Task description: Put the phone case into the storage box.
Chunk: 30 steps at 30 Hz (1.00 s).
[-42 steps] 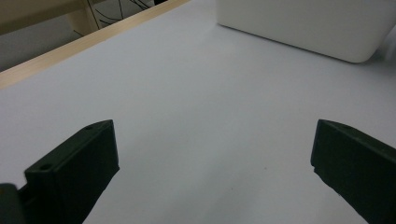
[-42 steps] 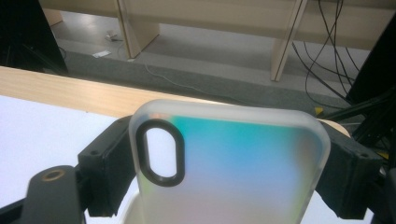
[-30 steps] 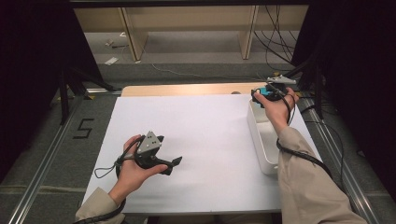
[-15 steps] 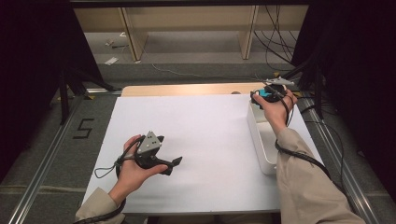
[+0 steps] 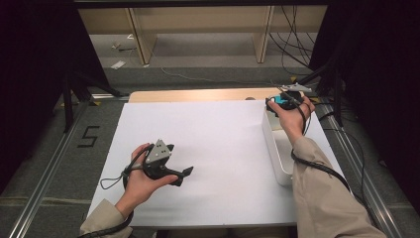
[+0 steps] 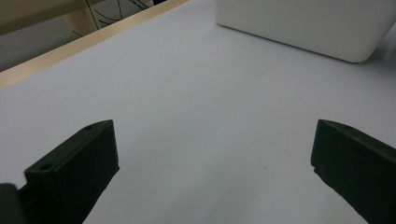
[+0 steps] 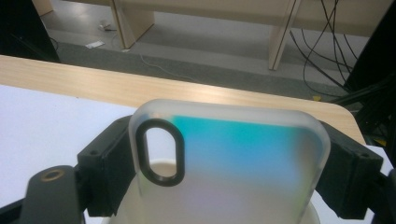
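Observation:
My right gripper [image 5: 275, 101] hovers over the far end of the white bin [image 5: 277, 153] at the table's right side. It is shut on a frosted phone case [image 7: 229, 163] with a teal tint and a black-ringed camera cutout. In the right gripper view the case stands upright between both black jaws, which press its edges. My left gripper [image 5: 185, 174] rests low over the white table sheet [image 5: 218, 144] at the near left and points right. Its jaws [image 6: 210, 182] stand wide apart with bare sheet between them.
A strip of wooden tabletop [image 5: 198, 95] runs along the far edge of the sheet. Beyond it is a grey floor with cables [image 5: 292, 39] and wooden shelf legs [image 5: 138, 39]. Metal rails [image 5: 44, 188] flank the table. The white bin [image 6: 303, 23] lies ahead of the left gripper.

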Each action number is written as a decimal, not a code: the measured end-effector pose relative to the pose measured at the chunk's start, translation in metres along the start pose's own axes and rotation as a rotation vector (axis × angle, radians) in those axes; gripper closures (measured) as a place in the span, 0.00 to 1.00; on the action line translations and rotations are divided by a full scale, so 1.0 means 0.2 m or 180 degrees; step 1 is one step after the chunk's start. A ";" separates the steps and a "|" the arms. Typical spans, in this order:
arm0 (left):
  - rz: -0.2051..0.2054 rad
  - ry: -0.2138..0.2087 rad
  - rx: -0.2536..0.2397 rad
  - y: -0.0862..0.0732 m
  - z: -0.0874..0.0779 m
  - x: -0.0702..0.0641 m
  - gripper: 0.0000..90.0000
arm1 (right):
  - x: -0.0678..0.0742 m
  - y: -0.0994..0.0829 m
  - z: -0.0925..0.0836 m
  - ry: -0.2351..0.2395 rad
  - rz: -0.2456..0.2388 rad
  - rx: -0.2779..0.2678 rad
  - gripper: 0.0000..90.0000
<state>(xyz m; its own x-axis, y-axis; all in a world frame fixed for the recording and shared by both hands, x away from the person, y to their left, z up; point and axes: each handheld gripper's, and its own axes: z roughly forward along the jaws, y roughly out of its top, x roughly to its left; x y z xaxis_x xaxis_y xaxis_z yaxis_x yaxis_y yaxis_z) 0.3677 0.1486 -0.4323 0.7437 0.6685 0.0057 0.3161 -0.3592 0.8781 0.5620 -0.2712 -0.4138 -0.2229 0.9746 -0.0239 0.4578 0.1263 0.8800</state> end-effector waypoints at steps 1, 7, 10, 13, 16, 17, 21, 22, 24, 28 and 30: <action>0.0000 0.0000 0.0000 0.00 0.00 0.00 0.00 | 0.00 0.00 0.00 -0.0002 -0.0001 -0.0002 0.20; 0.0002 0.0002 -0.0001 0.00 0.00 0.00 0.00 | 0.01 0.00 0.00 -0.0025 -0.0033 -0.0017 0.20; 0.0000 0.0001 0.0001 0.00 0.00 0.00 0.00 | 0.01 0.00 0.01 -0.0033 -0.0022 -0.0038 0.20; -0.0002 0.0000 -0.0002 0.00 0.00 0.00 0.00 | 0.00 0.00 0.01 -0.0041 0.0001 -0.0030 0.19; 0.0000 0.0001 -0.0003 0.00 0.00 0.00 0.00 | 0.00 0.00 0.01 -0.0034 0.0029 -0.0042 0.16; 0.0000 0.0002 -0.0003 0.00 0.00 0.00 0.00 | -0.01 0.00 0.01 -0.0027 0.0044 -0.0029 0.14; 0.0002 0.0001 0.0001 0.00 0.00 0.00 0.00 | -0.01 0.00 0.02 -0.0046 0.0040 -0.0040 0.08; 0.0003 0.0000 0.0002 0.00 0.00 0.00 0.00 | -0.01 0.00 0.02 -0.0044 0.0041 -0.0043 0.08; 0.0006 -0.0002 0.0004 0.00 0.00 0.00 0.00 | -0.01 0.00 0.01 -0.0071 0.0061 -0.0061 0.05; 0.0001 0.0000 -0.0001 0.00 0.00 0.00 0.00 | -0.02 0.00 0.01 -0.0088 0.0057 -0.0067 0.03; -0.0003 0.0001 0.0005 0.00 0.00 0.00 0.00 | -0.02 0.00 0.01 -0.0087 0.0076 -0.0096 0.02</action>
<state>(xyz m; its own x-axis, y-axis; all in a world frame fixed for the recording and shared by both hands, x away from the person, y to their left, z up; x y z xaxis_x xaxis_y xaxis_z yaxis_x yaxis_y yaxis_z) 0.3677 0.1483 -0.4327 0.7433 0.6689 0.0051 0.3176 -0.3597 0.8774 0.5645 -0.2743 -0.4137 -0.1884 0.9820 -0.0154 0.4365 0.0978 0.8944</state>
